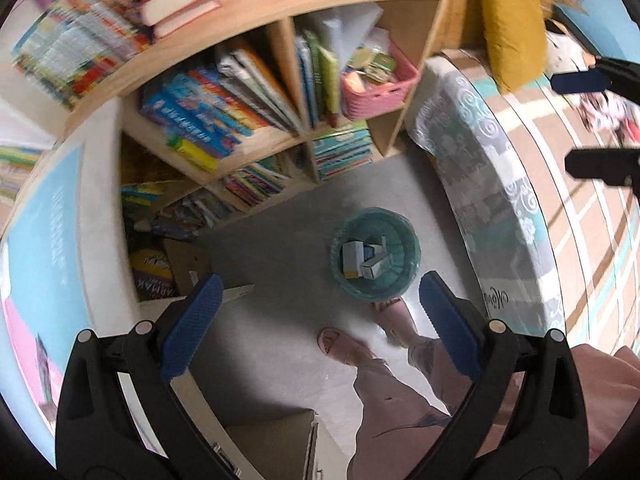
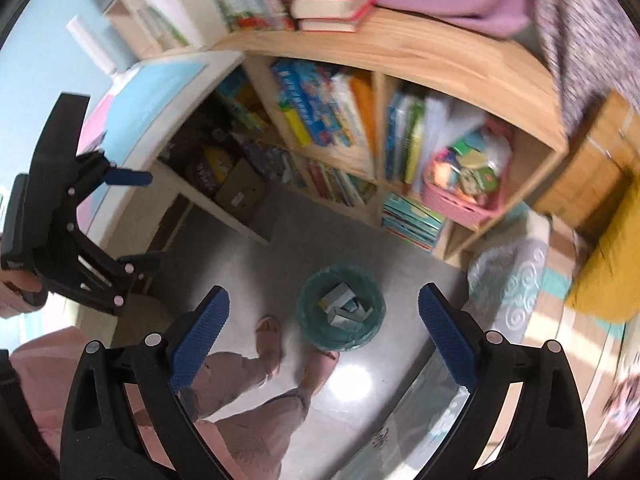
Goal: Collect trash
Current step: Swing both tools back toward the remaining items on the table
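My left hand-held gripper (image 1: pixel 318 316) & right hand-held gripper (image 2: pixel 324 334): both spread wide, nothing between pads. Teal bin (image 1: pixel 376 255) w/ small boxes (image 1: pixel 362 260) sits on floor (image 1: pixel 280 240) below, by my feet.

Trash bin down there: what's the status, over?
Left claw open, empty. Right claw open, empty. Green bin on floor, small boxes inside. Person's feet beside bin, nothing blocking.

Count: two claws, the left claw (image 1: pixel 320 320) and the right claw (image 2: pixel 324 334), both empty. One green bin (image 1: pixel 376 256) on the floor below them, holding about three small cartons (image 1: pixel 362 260). Two red books (image 2: pixel 334 4) stacked on the shelf. One pink basket (image 2: pixel 464 196). One yellow cushion (image 1: pixel 514 28).
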A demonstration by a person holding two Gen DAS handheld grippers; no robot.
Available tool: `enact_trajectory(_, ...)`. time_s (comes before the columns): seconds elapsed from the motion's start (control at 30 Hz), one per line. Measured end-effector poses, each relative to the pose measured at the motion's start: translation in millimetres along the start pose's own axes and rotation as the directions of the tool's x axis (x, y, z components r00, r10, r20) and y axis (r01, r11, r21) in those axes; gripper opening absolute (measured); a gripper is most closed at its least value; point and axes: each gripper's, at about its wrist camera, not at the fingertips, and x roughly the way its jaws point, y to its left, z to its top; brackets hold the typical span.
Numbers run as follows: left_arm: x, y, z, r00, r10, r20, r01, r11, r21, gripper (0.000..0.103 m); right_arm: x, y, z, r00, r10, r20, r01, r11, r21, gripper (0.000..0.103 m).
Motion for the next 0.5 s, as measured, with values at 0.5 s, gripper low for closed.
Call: enact_trajectory(0.5, -52.6, 106.2, -80.3, 0.988, 0.155, 0.027, -0.139, 0.939, -0.314, 0.096, 25.1, 100.9, 73.4, 0.979, 0.195, -0.057, -0.203, 0.931, -0.302, 0.095)
